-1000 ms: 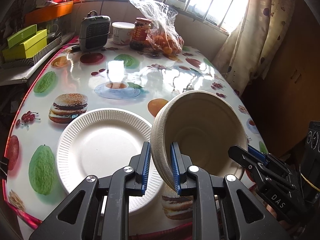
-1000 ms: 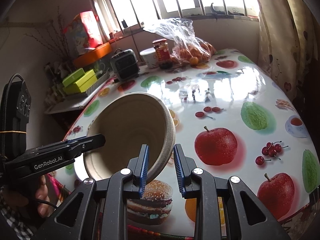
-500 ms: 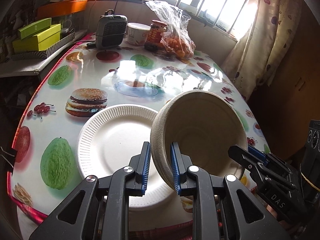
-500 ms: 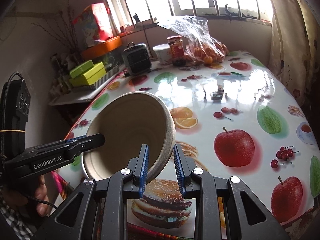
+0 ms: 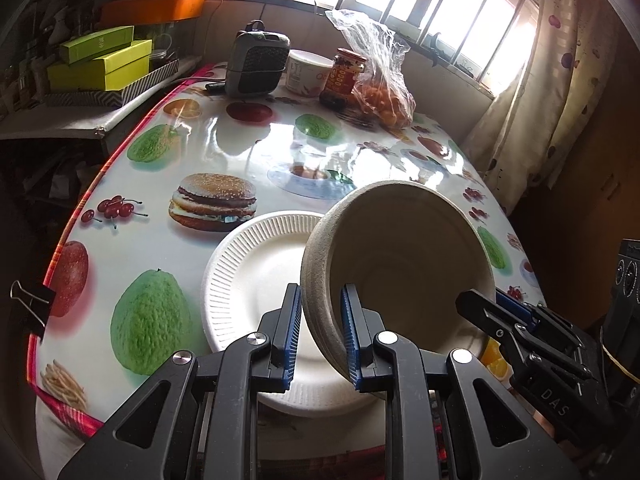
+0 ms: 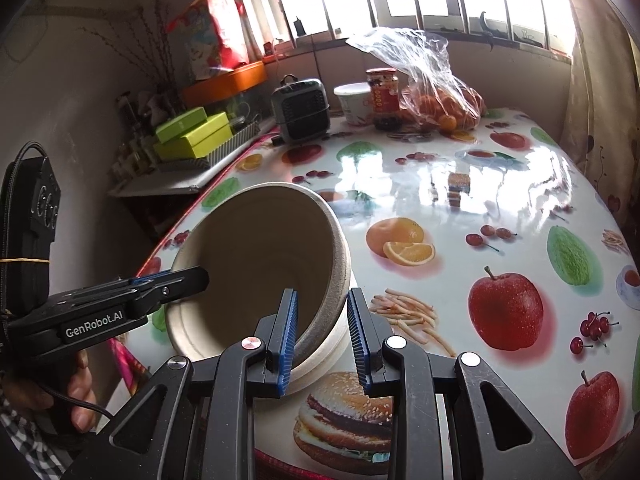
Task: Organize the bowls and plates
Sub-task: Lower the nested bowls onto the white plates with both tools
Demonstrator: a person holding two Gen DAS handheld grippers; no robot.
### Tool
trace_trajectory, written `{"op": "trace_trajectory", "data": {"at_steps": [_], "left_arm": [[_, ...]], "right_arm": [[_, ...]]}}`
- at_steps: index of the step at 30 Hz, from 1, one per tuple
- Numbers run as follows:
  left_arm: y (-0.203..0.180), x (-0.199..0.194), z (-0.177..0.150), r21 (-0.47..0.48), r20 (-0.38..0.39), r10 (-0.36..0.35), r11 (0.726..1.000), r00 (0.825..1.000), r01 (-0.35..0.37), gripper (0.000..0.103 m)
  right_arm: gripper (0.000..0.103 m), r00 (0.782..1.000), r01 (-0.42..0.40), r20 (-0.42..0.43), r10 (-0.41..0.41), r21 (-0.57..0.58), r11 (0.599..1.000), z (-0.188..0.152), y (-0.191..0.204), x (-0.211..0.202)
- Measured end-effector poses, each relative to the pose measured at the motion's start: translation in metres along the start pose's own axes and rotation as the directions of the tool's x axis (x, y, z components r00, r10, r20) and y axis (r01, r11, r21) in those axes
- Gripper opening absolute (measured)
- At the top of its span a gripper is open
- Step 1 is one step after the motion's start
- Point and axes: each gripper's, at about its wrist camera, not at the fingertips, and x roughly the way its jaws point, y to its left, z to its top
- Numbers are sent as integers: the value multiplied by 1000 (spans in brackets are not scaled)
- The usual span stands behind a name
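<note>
With both tongs (image 5: 317, 334) (image 6: 322, 338) clamped on its rim, we hold the paper bowl (image 5: 404, 264) tilted above the paper plate (image 5: 256, 276) at the table's (image 5: 248, 148) near edge, not yet set down.

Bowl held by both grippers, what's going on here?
A person holds one tan bowl with both grippers: the left gripper and right gripper each have their jaws clamped on opposite sides of its rim. The bowl is tilted in the air, partly over a white paper plate lying on the fruit-print table.

Heater (image 5: 258, 62), jar (image 5: 342, 74), bagged oranges (image 5: 382, 98) on table (image 5: 240, 136).
</note>
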Motion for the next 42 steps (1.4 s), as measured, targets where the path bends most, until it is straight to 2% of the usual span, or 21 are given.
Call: {"op": "trace_trajectory", "data": {"at_steps": [21,42], "left_arm": [[31,7,5,-53,-14,48,997,999,-49,21],[35,16,9,-55,-31,59,997,998,-61,21]], "right_arm": [[25,998,-44,-56,42,-36,998,9,20,33],[26,995,-52,-88,50,-20,998,12,16,51]]}}
